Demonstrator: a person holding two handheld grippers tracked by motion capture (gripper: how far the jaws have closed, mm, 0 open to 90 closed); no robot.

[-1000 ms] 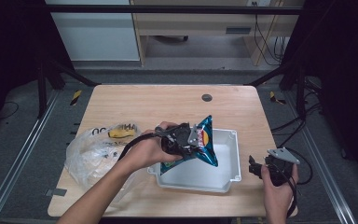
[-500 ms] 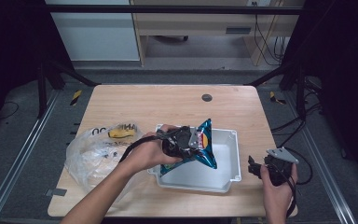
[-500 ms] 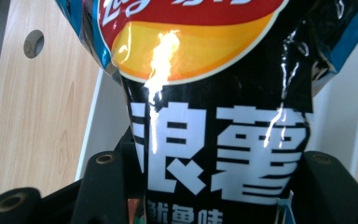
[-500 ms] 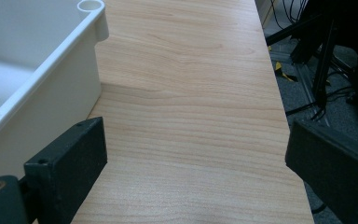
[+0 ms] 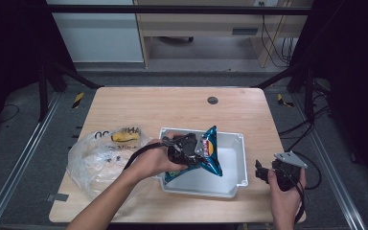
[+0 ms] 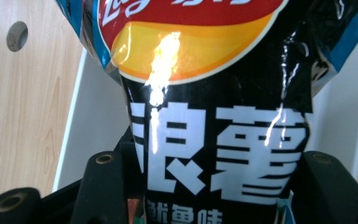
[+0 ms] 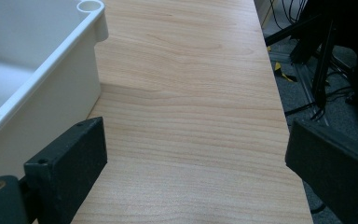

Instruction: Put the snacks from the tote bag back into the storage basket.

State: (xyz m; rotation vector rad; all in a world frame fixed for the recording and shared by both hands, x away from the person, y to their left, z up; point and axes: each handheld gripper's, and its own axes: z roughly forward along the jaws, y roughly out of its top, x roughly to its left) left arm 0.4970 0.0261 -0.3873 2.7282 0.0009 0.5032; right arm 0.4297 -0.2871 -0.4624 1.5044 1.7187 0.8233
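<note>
Worktop [image 5: 148,103] of pale wood carried a white plastic bin [image 5: 235,163] at its near centre-right and a crumpled clear plastic bag [image 5: 96,155] at its near left. A yellow item [image 5: 124,137] lay inside the bag; what it was could not be told. A small dark round fitting [image 5: 212,100] sat in the worktop surface toward the far edge.

The left gripper [image 5: 184,149] was positioned over the near-left part of the bin, with its fingers clamped on a chip bag [image 5: 210,152] (blue edges, black body, red and yellow logo, white printed characters). In the left gripper view, the chip bag [image 6: 214,116] stood between the two black fingers [image 6: 100,186], pinched at its lower part, with the white bin wall [image 6: 98,130] visible behind it on both sides. The bag was held tilted above the bin floor; contact with the floor could not be determined.

The right gripper [image 5: 263,170] hovered at the near-right corner of the worktop, just beside the bin. In the right gripper view, its fingers [image 7: 72,161] stood wide apart with bare wood between them, and the bin's outer wall [image 7: 42,88] lay beside the left-hand finger.
</note>
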